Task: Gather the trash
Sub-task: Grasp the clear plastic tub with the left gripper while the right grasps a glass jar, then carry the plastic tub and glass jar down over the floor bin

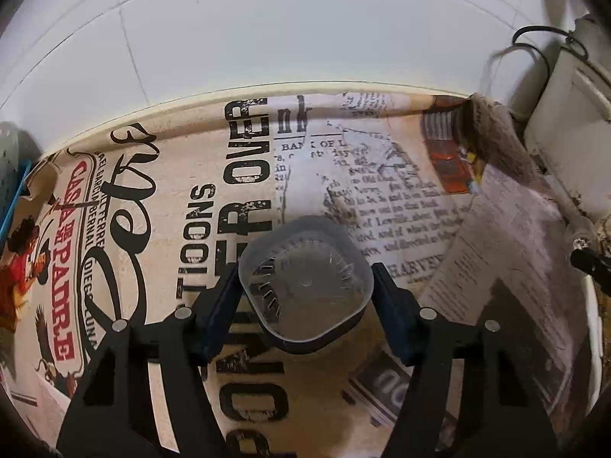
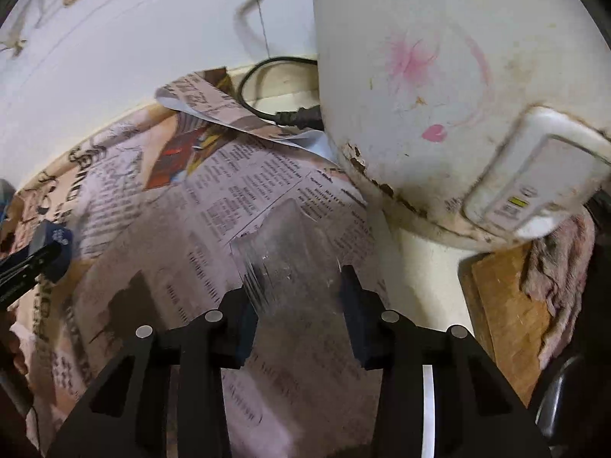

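Pickup is in hand: the left gripper [image 1: 305, 290] clamps a clear plastic cup [image 1: 305, 282] between its jaws, the right gripper [image 2: 298, 297] pinches a crumpled clear cup [image 2: 286, 252]; next, I judge, lifting both clear.

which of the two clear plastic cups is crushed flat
The flattened cup in the right gripper, lying on newspaper; the left gripper's cup keeps its round open mouth.

The left gripper [image 1: 305, 286] points steeply down, its two dark pads pressed against opposite sides of a clear plastic cup [image 1: 305, 278]. The right gripper [image 2: 298, 297], likewise angled down, pinches a flattened clear plastic piece [image 2: 286, 252] between its narrowed jaws.
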The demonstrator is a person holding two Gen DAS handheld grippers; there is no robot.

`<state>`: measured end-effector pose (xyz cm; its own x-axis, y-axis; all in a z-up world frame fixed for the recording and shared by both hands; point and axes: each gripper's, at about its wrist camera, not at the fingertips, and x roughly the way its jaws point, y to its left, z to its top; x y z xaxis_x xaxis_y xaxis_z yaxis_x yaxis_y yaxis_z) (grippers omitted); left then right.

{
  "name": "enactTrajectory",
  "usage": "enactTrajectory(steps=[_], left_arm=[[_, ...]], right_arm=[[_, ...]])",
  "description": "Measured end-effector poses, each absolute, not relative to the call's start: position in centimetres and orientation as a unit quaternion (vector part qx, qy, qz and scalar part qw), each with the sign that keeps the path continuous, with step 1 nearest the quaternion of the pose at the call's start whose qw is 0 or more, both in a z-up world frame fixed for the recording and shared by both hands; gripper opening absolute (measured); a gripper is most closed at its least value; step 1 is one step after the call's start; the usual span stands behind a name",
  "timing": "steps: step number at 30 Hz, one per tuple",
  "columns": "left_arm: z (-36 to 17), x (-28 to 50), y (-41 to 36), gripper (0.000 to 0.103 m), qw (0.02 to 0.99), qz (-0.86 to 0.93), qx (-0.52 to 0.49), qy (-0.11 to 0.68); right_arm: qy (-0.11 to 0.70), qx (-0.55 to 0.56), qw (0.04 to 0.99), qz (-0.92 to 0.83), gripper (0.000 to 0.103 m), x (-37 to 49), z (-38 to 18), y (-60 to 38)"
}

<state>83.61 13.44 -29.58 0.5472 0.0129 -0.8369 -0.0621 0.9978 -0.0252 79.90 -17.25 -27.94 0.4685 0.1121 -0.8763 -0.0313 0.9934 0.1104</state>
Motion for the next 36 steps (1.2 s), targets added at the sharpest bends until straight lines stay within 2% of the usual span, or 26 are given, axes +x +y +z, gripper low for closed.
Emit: enactTrajectory(steps=[10, 24, 36], left_arm=[[-24.1, 76.7, 9.2, 0.066, 0.893, 0.008, -0.017, 0.449], [-15.2, 60.6, 3.5, 0.066, 0.922, 0.060, -0.056, 0.378], [-11.3, 50.3, 2.0, 0.066, 0.933, 0.054, -0.052, 0.352]], right_arm=[[0.481, 0.021, 0.871, 0.094, 0.036, 74.7, -22.7, -16.8], [0.416, 0.018, 0.888, 0.195, 0.036, 65.9, -16.1, -17.1], [0.383, 0.029, 0.893, 0.235, 0.036, 57.6, -12.8, -15.8]])
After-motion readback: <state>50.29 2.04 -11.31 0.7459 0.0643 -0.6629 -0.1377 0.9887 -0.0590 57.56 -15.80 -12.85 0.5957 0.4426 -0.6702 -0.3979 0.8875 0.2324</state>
